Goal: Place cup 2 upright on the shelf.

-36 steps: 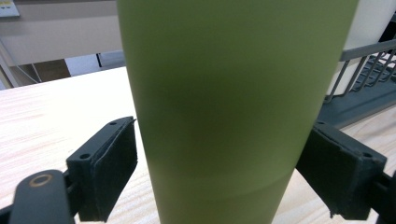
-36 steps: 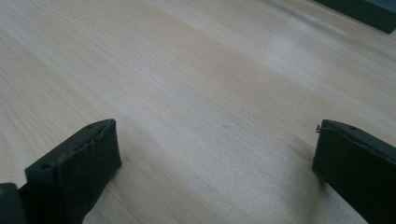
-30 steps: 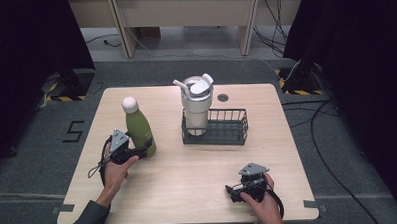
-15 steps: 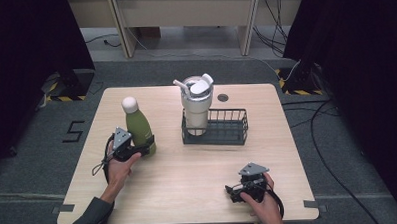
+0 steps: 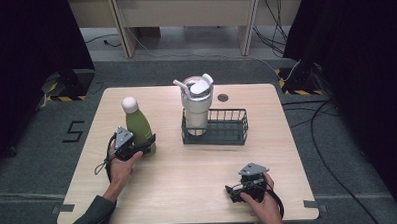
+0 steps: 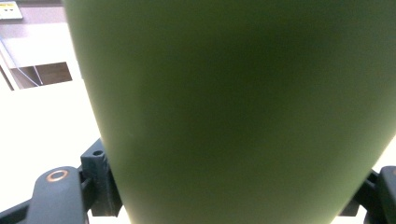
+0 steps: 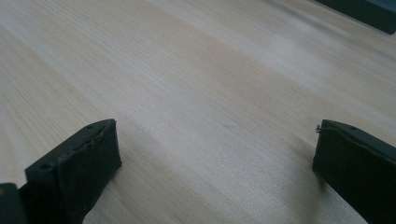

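The one sign I can read is a dark figure 5 (image 5: 75,131) marked on the grey floor (image 5: 33,168), just off the left edge of my bench (image 5: 189,192). Through my left tongs' camera a small label sits on the far wall at the top left corner, too blurred to read.

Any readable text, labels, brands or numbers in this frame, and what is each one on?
"5": marked on the grey floor left of the table, in the high view.
Small label at the top left corner of the left gripper view: too blurred to read.
Green bottle, white tumbler, wire basket: no legible print.
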Available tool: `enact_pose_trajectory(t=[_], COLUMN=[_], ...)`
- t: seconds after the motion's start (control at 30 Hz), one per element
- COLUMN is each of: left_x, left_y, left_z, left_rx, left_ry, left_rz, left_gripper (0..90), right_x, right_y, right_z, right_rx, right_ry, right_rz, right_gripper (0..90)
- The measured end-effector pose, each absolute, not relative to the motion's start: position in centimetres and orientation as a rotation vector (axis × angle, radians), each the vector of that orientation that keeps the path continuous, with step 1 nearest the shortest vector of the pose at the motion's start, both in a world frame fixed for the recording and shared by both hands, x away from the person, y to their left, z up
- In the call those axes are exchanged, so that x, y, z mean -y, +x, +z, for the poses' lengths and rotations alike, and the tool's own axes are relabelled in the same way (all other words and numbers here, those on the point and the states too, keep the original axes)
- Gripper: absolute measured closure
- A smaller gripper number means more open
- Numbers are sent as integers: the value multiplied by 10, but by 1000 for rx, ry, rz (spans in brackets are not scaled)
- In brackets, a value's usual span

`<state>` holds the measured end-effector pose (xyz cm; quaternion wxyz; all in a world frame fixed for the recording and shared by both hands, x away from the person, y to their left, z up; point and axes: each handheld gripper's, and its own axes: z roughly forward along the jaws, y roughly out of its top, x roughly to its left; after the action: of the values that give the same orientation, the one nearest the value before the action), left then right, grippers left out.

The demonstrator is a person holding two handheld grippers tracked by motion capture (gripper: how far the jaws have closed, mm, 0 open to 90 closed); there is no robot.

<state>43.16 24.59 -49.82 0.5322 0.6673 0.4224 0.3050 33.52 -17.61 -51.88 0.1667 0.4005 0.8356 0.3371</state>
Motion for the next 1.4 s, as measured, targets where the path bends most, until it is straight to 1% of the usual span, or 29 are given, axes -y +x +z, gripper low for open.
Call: enact_pose_trajectory(t=[0.13, 0.3, 0.53, 0.67, 0.9, 0.93, 1.4], left_x=[-246, -247, -247, -246, -239, -237, -213], left_y=[431, 429, 422, 417, 409, 408, 394], left_z=[-498, -496, -482, -473, -463, -462, -446], left_rx=[-1005, -998, -943, -928, -879, -878, -806], left_ry=[1591, 1586, 1617, 1622, 1642, 1640, 1676], left_rz=[734, 704, 708, 676, 671, 651, 591], left_gripper=[201, 203, 204, 204, 204, 204, 204], right_x=[176, 176, 176, 176, 176, 176, 176], right_y=[335, 335, 335, 335, 335, 335, 335], right_z=[-519, -519, -519, -519, -519, -519, -519], right_rx=[-2379, -2379, -2379, -2378, -2379, -2379, -2379], right_ry=[1141, 1141, 1141, 1141, 1141, 1141, 1141], right_rz=[960, 960, 960, 960, 960, 959, 959], right_gripper=[10, 9, 9, 9, 9, 9, 9])
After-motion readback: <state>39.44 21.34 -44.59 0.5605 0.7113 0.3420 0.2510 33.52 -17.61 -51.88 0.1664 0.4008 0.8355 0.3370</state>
